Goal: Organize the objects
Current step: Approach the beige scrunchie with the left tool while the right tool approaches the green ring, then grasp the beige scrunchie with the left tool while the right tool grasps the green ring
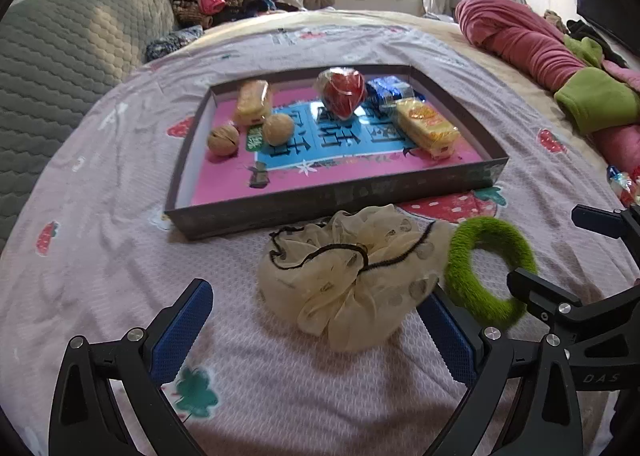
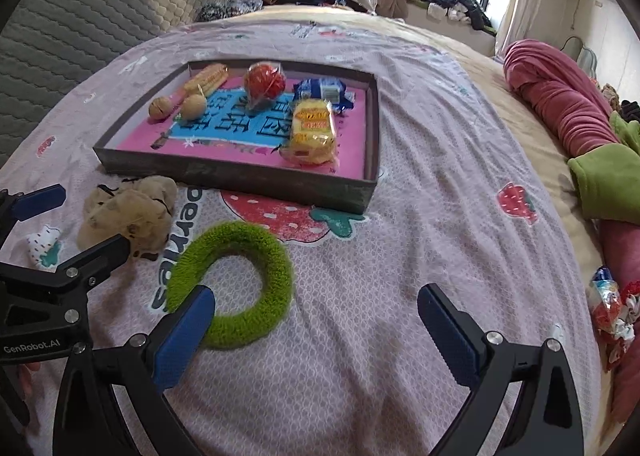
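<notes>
A cream chiffon scrunchie (image 1: 352, 280) lies on the bed in front of a shallow box tray (image 1: 320, 203). My left gripper (image 1: 316, 320) is open and empty, its fingers on either side of the scrunchie's near edge. A fuzzy green hair ring (image 1: 488, 268) lies right of the scrunchie. In the right wrist view the green ring (image 2: 232, 284) lies by the left finger (image 2: 184, 332) of my open, empty right gripper (image 2: 316, 320). The scrunchie (image 2: 128, 215) is left of it. The tray (image 2: 240, 171) holds two walnuts, snack packs and a red wrapped item.
The bed sheet (image 2: 400, 215) has strawberry prints. A pink and green blanket roll (image 2: 568, 111) lies along the right. Wrapped candies (image 2: 612, 308) sit at the right edge. A grey quilted headboard (image 1: 60, 55) is at the left. Clothes are piled by the window.
</notes>
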A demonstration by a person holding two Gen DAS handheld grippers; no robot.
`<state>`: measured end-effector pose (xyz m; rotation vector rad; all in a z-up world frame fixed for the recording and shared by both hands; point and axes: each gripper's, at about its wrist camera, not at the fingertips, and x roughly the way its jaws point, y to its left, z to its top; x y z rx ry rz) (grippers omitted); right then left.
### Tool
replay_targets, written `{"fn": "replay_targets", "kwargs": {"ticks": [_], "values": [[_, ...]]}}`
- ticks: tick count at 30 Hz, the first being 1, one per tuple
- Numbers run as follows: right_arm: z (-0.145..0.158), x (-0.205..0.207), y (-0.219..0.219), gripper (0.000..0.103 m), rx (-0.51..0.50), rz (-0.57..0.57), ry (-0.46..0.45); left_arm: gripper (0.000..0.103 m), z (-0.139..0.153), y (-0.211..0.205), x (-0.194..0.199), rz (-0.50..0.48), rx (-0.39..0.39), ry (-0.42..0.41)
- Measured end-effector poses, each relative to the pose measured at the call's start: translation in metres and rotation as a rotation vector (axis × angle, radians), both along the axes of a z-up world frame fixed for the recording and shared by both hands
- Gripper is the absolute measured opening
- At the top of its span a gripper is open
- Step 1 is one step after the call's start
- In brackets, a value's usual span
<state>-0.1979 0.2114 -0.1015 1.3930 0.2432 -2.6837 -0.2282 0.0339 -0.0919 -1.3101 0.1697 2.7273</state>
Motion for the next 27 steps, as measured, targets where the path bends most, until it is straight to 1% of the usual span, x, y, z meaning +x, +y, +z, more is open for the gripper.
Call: {"fn": "replay_targets", "kwargs": {"ticks": [2, 5, 7, 8, 9, 10, 11, 12, 13, 15, 16, 18, 19, 21, 24, 27], "values": [[-0.005, -0.005, 0.001, 0.102, 0.0, -0.002, -0.013, 0.101, -0.006, 0.0, -0.006, 0.004, 0.003, -0.01], [-0.011, -0.013, 0.001, 0.101, -0.01, 0.0, -0.026, 0.101, -0.013, -0.003, -0.014, 0.011, 0.031, -0.022], [-0.014, -0.018, 0.0, 0.091, -0.003, -0.001, -0.025, 0.101, -0.016, -0.005, -0.017, 0.009, 0.053, -0.03], [-0.016, -0.02, 0.0, 0.079, -0.004, 0.001, -0.028, 0.1, -0.017, -0.005, -0.018, 0.01, 0.058, -0.029], [-0.017, -0.022, 0.0, 0.071, -0.019, 0.008, -0.034, 0.098, -0.017, -0.005, -0.02, 0.0, 0.069, -0.033], [-0.018, -0.023, -0.001, 0.068, -0.028, 0.012, -0.035, 0.092, -0.018, -0.006, -0.02, -0.004, 0.077, -0.033], [-0.018, -0.024, -0.002, 0.062, -0.03, 0.017, -0.034, 0.088, -0.018, -0.005, -0.021, -0.007, 0.081, -0.034], [-0.018, -0.024, -0.004, 0.057, -0.026, 0.026, -0.032, 0.075, -0.018, -0.005, -0.022, -0.01, 0.084, -0.038], [-0.018, -0.024, -0.007, 0.054, -0.024, 0.033, -0.031, 0.06, -0.018, -0.005, -0.022, -0.013, 0.089, -0.039], [-0.016, -0.023, -0.012, 0.038, -0.026, 0.056, -0.03, 0.055, -0.019, -0.004, -0.023, -0.024, 0.1, -0.048], [-0.016, -0.023, -0.014, 0.034, -0.028, 0.066, -0.032, 0.046, -0.019, -0.004, -0.023, -0.031, 0.107, -0.052], [-0.016, -0.021, -0.018, 0.021, -0.034, 0.083, -0.034, 0.031, -0.019, -0.005, -0.022, -0.046, 0.13, -0.055], [-0.015, -0.02, -0.019, 0.018, -0.035, 0.086, -0.031, 0.026, -0.018, -0.004, -0.02, -0.049, 0.131, -0.053], [-0.013, -0.016, -0.02, 0.015, -0.05, 0.093, -0.024, 0.021, -0.017, -0.002, -0.018, -0.055, 0.122, -0.048], [-0.009, -0.009, -0.016, 0.014, -0.086, 0.098, -0.028, 0.021, -0.011, 0.0, -0.012, -0.062, 0.117, -0.029], [-0.001, 0.0, -0.013, 0.014, -0.098, 0.096, -0.016, 0.021, -0.003, 0.001, -0.004, -0.062, 0.116, -0.015]]}}
